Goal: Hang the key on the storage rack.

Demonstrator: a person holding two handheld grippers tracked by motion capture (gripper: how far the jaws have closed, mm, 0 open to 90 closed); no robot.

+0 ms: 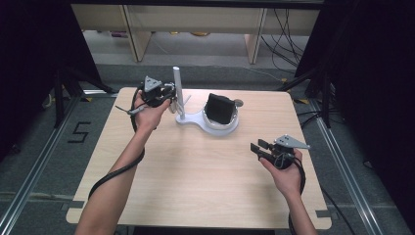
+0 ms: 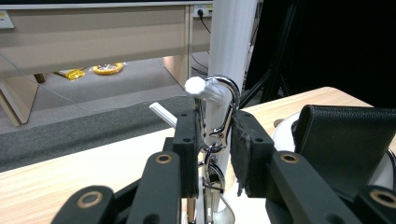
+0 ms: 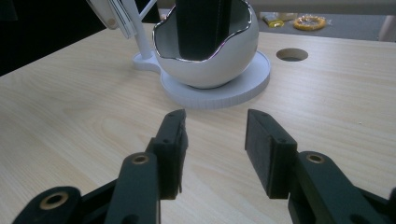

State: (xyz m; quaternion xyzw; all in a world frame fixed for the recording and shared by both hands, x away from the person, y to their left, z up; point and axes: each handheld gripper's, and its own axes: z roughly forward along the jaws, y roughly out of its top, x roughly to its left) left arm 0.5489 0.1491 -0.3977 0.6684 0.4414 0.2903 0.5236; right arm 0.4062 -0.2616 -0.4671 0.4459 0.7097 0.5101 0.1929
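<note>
The metal clasp (image 2: 219,126) hangs hooked over a white peg (image 2: 205,87) that juts from the stand's white post (image 1: 177,90). The left claw (image 2: 215,140) brackets the clasp; whether its pads still press on it I cannot tell. Just right of the post, on the same white base (image 1: 195,122), a white bowl (image 3: 210,60) holds a black pouch (image 1: 219,108). The right claw (image 1: 259,147), released and empty, hovers above the wooden surface (image 1: 195,181), well apart from the post.

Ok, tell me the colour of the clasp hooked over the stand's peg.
Shiny silver metal clasp, hung on the white peg; clearest in the left gripper view.
</note>
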